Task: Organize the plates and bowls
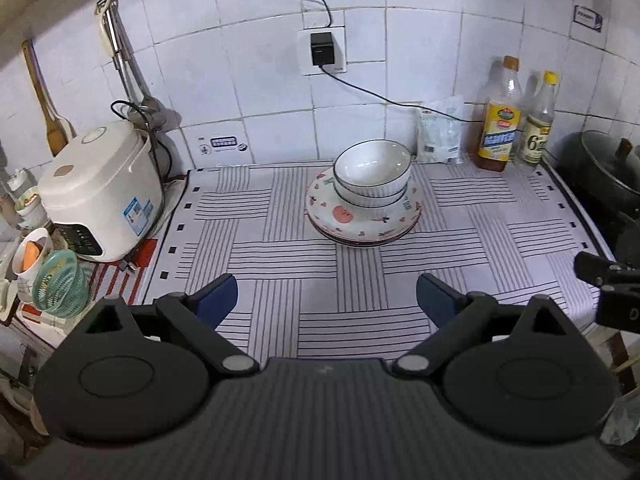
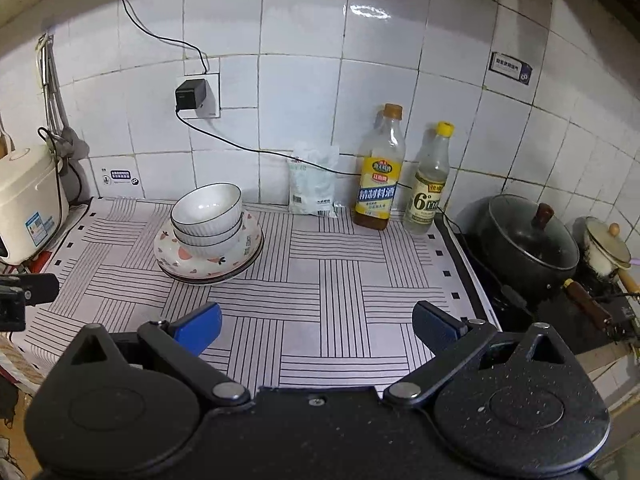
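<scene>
**Bowls and plates stacked ahead of two empty grippers**

The left gripper (image 1: 326,298) hangs above the striped mat (image 1: 280,264) with its jaws spread wide and nothing between them. Ahead of those jaws and slightly to their right, well apart from the blue fingertips (image 1: 218,294), two white bowls (image 1: 372,176) sit nested on a pile of patterned plates (image 1: 362,220).

The right gripper (image 2: 316,326) also has its jaws parted and empty. From it, the same stack lies ahead and to the left of the jaws. Ahead and to the right of them stand a yellow-labelled bottle (image 2: 378,172) and a clear bottle (image 2: 430,184) against the tiled wall, with a white packet (image 2: 314,186) just beside them. Further right sits a lidded dark pot (image 2: 528,240). A white rice cooker (image 1: 100,192) stands left of the left jaws.
</scene>
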